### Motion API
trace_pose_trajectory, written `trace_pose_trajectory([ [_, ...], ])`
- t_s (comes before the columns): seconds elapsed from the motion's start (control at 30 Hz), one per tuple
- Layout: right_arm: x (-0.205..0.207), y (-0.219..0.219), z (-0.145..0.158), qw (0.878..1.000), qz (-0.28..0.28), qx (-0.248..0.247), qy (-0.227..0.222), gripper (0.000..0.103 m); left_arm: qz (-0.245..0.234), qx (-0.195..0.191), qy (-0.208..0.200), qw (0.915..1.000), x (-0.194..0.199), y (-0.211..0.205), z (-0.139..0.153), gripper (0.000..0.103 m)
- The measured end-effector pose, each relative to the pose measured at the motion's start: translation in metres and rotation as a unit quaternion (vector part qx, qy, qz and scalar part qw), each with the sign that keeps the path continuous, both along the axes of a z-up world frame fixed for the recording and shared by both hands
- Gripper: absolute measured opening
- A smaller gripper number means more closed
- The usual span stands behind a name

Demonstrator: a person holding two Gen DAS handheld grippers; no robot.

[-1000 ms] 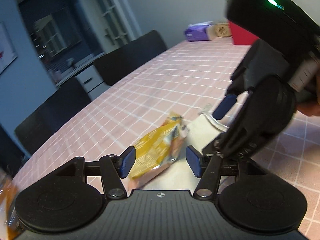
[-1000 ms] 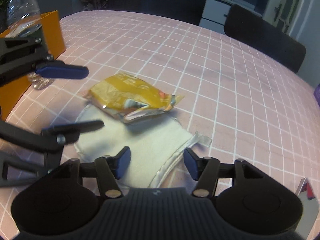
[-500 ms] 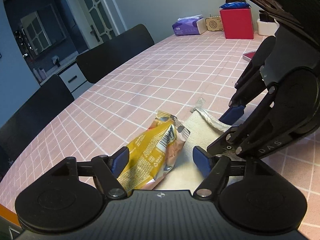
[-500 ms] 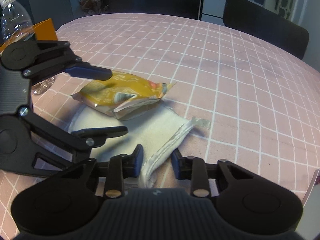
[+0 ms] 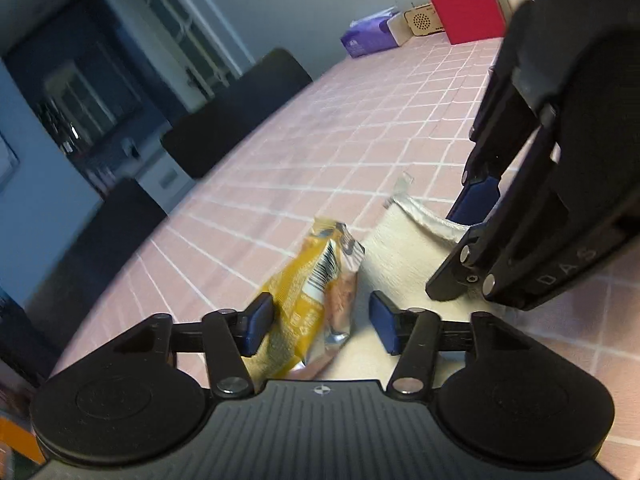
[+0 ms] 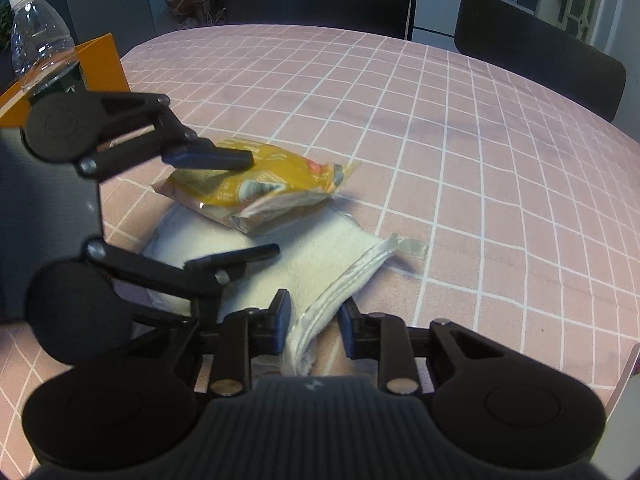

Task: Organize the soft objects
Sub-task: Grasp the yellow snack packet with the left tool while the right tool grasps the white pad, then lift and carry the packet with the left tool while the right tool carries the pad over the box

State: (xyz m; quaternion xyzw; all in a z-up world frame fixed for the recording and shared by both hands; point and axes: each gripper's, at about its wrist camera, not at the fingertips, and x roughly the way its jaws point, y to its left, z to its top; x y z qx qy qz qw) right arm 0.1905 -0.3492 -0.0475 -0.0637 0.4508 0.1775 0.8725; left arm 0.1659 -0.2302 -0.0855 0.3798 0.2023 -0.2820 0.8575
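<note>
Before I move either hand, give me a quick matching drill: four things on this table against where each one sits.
Things:
1 snack packet
2 white cloth
3 water bottle
4 red box

Places:
A upright by the orange box
B far end, near the purple tissue pack
C lying partly on the white cloth
D spread on the pink checked tablecloth

Pairs: 1-C, 2-D, 3-A, 4-B
</note>
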Motion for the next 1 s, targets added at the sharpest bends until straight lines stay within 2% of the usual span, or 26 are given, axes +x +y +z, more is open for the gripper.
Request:
trace_pose_trajectory([
  [0.07,-0.002,0.001,0.000,1.000,0.000,-0.002,-0.002,0.025,0.007,0.012,-0.015,0.9998,-0.002,-0.004,-0.003,0.041],
  [0.17,-0.003,0.004,0.001,1.000,-0.001,-0.007,-0.003,0.024,0.011,0.002,-0.011,0.9999,-0.001,-0.001,-0.002,0.035],
  [0.23,-0.005,0.007,0.001,1.000,0.004,-0.009,-0.004,0.017,0.018,-0.011,-0.009,0.9997,-0.001,0.001,0.001,0.032],
  [0.37,-0.010,0.020,0.002,0.999,0.018,-0.045,-0.023,0.011,0.041,-0.039,-0.007,0.9984,-0.002,0.008,0.012,0.026],
  [0.47,-0.014,0.026,0.003,0.998,0.021,-0.060,-0.031,0.008,0.054,-0.063,-0.005,0.9965,-0.006,0.015,0.023,0.024],
  [0.63,-0.011,0.021,0.010,0.999,0.009,-0.037,-0.015,0.007,0.075,-0.100,0.002,0.9922,-0.022,0.029,0.042,0.023],
  [1.0,-0.028,0.034,0.041,0.995,0.029,-0.066,-0.075,0.007,0.112,-0.168,0.009,0.9793,-0.058,0.067,0.100,0.022],
])
